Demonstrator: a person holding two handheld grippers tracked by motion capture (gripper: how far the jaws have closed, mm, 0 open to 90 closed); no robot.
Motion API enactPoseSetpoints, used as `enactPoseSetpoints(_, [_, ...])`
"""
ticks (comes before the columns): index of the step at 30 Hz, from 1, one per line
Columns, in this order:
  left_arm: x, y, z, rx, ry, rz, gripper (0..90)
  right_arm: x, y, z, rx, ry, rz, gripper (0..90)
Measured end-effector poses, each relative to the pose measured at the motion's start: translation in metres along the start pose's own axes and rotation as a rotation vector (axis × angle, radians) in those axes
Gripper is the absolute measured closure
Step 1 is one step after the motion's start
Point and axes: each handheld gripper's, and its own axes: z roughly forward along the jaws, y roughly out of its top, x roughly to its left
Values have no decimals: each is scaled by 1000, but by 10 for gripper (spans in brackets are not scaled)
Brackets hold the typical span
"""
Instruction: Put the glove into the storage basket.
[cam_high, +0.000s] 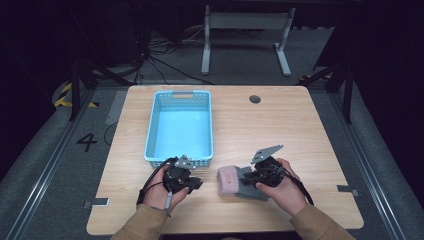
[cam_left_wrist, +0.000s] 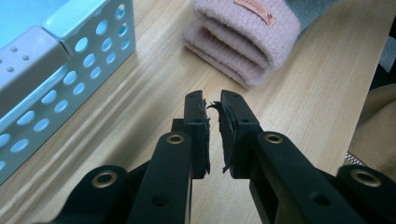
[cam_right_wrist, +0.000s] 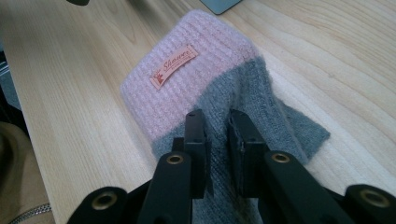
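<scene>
Your right gripper (cam_right_wrist: 217, 121) pinches only a thin fold of the grey-and-pink knit (cam_right_wrist: 205, 88). Your left gripper (cam_left_wrist: 212, 100) idles, nearly shut and empty. Lift toward the basket (cam_high: 155, 130) and that shallow hold may slip, dropping it on the desk (cam_high: 300, 125).

From the high view we see an evenly lit bench (cam_high: 280, 125) ringed by near-black surroundings, with soft, faint shadows and no glare. In both gripper views the nearest parts of the black jaws blur, while the wood grain stays sharp.
</scene>
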Motion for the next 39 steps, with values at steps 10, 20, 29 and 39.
enactPoseSetpoints(10, [0, 0, 1, 1, 3, 2, 815, 0, -3, 7, 11, -16, 9, 768])
enactPoseSetpoints(20, [0, 0, 2, 0, 2, 1, 815, 4, -4, 13, 30, -51, -18, 680])
enactPoseSetpoints(29, [-1, 2, 2, 2, -1, 7, 816, 1, -5, 7, -10, -65, -40, 644])
enactPoseSetpoints(39, [-6, 12, 4, -7, -21, 37, 824, -20, -16, -41, -81, -128, 19, 895])
